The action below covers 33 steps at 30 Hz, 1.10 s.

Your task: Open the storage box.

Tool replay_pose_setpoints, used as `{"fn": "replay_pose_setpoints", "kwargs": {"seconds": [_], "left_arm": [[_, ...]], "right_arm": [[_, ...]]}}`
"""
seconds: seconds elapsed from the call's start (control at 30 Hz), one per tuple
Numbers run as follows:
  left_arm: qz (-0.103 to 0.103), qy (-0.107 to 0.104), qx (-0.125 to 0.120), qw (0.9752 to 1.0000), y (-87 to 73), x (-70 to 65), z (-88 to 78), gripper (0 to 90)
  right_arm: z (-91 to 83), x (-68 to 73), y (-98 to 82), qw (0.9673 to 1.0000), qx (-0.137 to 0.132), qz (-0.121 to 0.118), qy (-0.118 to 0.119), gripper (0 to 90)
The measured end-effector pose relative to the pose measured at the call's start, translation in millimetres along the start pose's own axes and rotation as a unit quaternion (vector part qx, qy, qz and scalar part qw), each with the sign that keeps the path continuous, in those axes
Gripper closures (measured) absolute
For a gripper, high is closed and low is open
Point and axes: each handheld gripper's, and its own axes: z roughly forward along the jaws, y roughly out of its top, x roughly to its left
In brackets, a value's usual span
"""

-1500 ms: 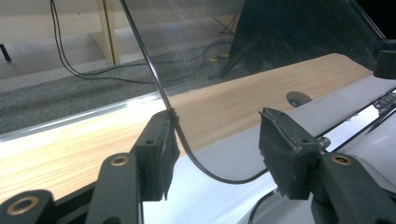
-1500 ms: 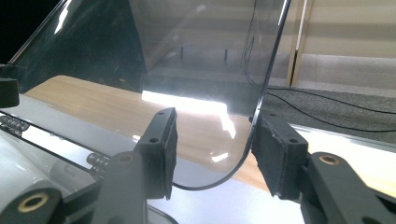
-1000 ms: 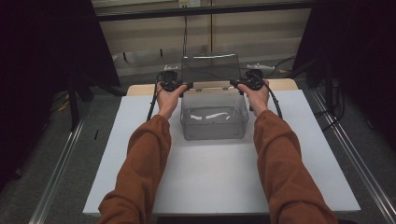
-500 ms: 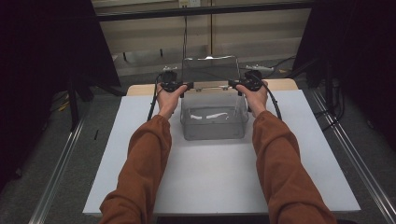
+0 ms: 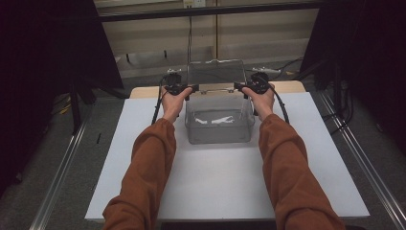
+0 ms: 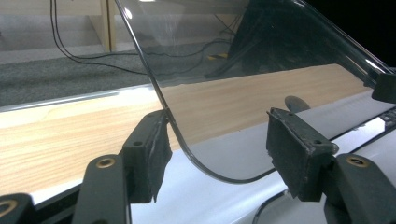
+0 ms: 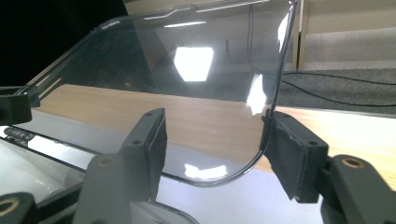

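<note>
A clear plastic box (image 5: 219, 128) stands on the white board, with white pieces (image 5: 213, 120) lying on its bottom. Its clear hinged lid (image 5: 215, 72) stands raised at the back. My left gripper (image 5: 191, 88) is at the lid's left corner and my right gripper (image 5: 239, 86) at its right corner. In the left gripper view the lid's rounded corner (image 6: 187, 149) sits between the jaws of the left gripper (image 6: 224, 135), against one pad and well apart from the other. In the right gripper view the lid's corner (image 7: 254, 154) lies beside one pad of the right gripper (image 7: 217, 135). Both pairs of jaws have just been opening.
The white board (image 5: 215, 187) lies on a wooden table (image 5: 143, 91) whose far edge shows behind the box. Metal rails (image 5: 62, 167) run along both sides. Cables (image 5: 190, 33) hang behind the table.
The lid's top edge has dropped slightly, as if tipped a little further back. Both hands have stayed where they were.
</note>
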Motion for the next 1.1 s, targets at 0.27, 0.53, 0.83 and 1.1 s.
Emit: {"fn": "replay_pose_setpoints", "kwargs": {"seconds": [0.27,0.53,0.83,1.1], "left_arm": [[-0.010,0.003,0.001,0.9999,-1.5,2.3,1.3,38.5],[0.008,-0.005,-0.002,1.0000,-4.2,-6.9,6.8,43.3],[0.026,-0.005,-0.018,0.9995,-5.3,1.3,-2.3,30.2],[0.044,-0.004,-0.030,0.9986,-3.2,-4.5,-13.8,18.1]], "right_arm": [[1.9,1.8,-1.1,0.9999,-0.003,0.003,-0.012,36.4],[3.0,7.7,-1.4,0.9994,-0.005,-0.029,-0.019,38.7],[-7.3,1.2,3.2,0.9993,-0.020,-0.026,-0.021,29.8],[-19.5,1.9,-1.0,0.9987,-0.028,-0.039,-0.018,22.8]]}}
